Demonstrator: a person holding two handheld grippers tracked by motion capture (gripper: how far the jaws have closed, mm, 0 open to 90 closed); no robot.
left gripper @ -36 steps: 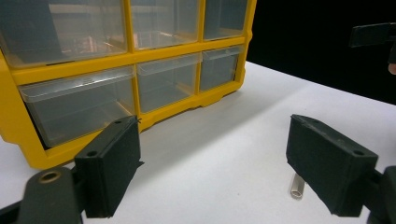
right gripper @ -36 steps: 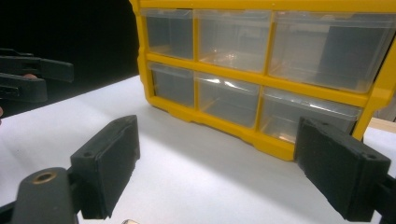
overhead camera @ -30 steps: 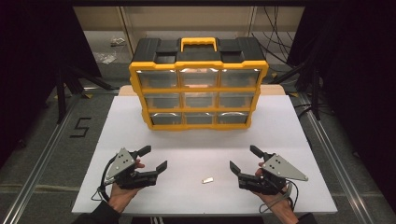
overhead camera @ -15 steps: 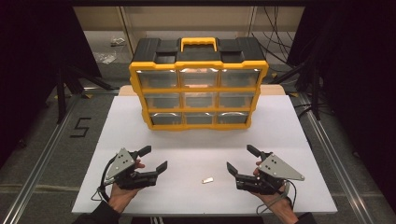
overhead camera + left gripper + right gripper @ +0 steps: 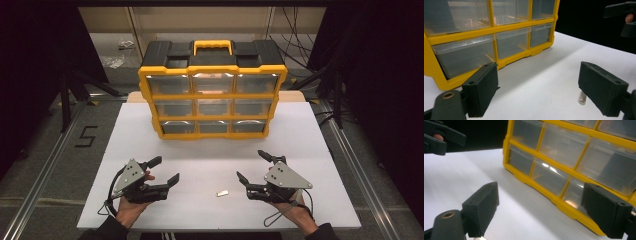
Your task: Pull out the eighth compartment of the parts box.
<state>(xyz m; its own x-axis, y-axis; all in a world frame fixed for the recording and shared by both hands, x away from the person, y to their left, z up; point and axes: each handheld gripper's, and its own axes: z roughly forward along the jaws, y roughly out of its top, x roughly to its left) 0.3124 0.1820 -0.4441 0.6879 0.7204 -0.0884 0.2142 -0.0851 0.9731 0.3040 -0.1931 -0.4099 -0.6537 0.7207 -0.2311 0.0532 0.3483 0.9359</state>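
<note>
- My left claw [image 5: 167, 170] hangs low over the near left part of the white table [image 5: 310, 145], its jaws spread wide with nothing between them.
- My right claw [image 5: 254, 166] sits over the near right part of the table, jaws likewise wide apart and empty.
- A small silvery metal piece [image 5: 222, 192] lies flat on the table between the two claws, touching neither; in the left gripper view it lies just beside the right-hand jaw.
- The yellow drawer organizer [image 5: 213, 91] stands upright at the far middle of the table, well apart from both claws, its clear drawers [image 5: 213, 108] all pushed in.
</note>
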